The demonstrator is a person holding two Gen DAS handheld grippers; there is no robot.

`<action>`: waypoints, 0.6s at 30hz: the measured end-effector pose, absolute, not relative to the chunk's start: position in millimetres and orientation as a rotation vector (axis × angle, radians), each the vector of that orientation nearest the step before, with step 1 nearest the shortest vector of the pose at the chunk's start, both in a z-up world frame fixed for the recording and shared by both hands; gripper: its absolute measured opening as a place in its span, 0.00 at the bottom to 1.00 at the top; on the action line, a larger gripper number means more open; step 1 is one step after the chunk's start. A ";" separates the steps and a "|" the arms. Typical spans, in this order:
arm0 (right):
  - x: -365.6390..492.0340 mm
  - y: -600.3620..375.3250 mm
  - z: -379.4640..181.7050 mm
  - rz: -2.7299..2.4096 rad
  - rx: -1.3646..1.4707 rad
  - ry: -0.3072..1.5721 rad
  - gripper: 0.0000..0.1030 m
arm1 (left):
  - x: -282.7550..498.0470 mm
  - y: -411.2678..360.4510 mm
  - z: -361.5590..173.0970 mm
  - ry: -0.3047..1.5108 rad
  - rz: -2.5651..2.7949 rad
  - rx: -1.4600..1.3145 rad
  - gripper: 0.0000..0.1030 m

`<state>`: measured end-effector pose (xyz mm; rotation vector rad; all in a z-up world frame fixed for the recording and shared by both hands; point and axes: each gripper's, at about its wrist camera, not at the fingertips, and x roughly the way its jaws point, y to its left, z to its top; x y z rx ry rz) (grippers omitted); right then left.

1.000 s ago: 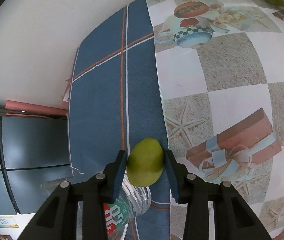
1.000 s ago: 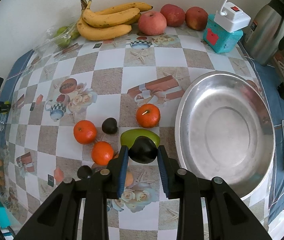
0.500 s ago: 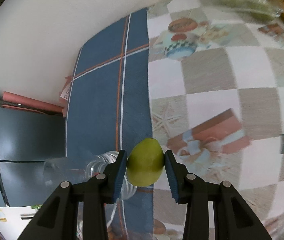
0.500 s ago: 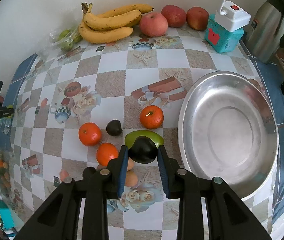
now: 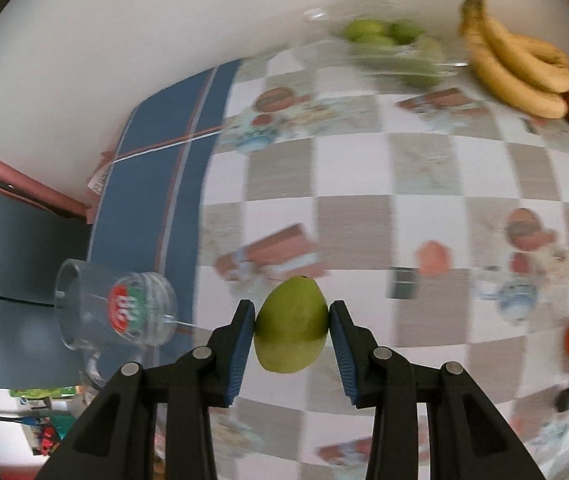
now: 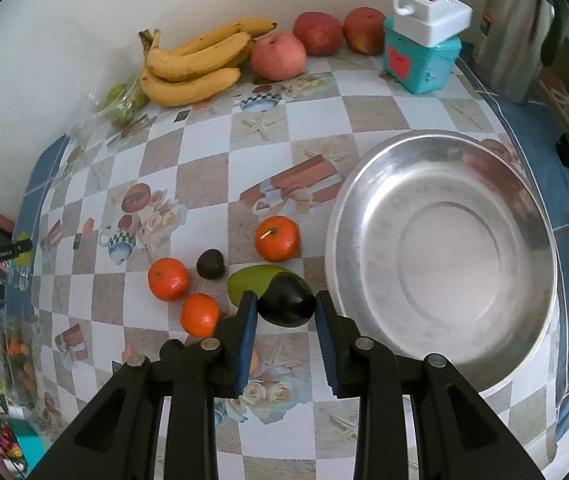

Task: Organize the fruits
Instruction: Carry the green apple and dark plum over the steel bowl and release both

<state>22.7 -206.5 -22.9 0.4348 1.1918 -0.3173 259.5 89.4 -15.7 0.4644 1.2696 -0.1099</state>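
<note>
- Left wrist view: left gripper [image 5: 291,322] is clamped on a green mango [image 5: 291,326], both pads touching its sides, held above the checkered tablecloth [image 5: 348,216]. A glass mug [image 5: 114,312] lies at 9 o'clock; bananas [image 5: 518,66] at 1 o'clock.
- Right wrist view: right gripper [image 6: 286,314] is clamped on a dark avocado [image 6: 286,300]. A second green mango [image 6: 254,282] lies just behind it at 11 o'clock, three oranges [image 6: 276,239] beyond, and the steel bowl [image 6: 444,364] at 3 o'clock.

The metal bowl [image 6: 440,256] sits right of 3 oranges [image 6: 277,238]. Bananas [image 6: 192,66] and 3 apples [image 6: 278,56] line the wall behind.
</note>
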 end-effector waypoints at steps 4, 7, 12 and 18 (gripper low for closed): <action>14.9 -219.7 -16.4 -0.346 0.454 1.163 0.30 | 243.6 56.8 -8.5 1.268 -0.168 0.444 0.40; 9.0 -229.5 -14.0 -0.369 0.461 1.151 0.30 | 224.7 18.6 -1.3 1.246 -0.248 0.451 0.40; -0.2 -246.6 -14.3 -0.402 0.487 1.139 0.30 | 192.8 -41.1 12.4 1.210 -0.359 0.451 0.40; -11.2 -264.1 -17.0 -0.432 0.519 1.130 0.30 | 147.1 -121.4 27.8 1.173 -0.509 0.426 0.40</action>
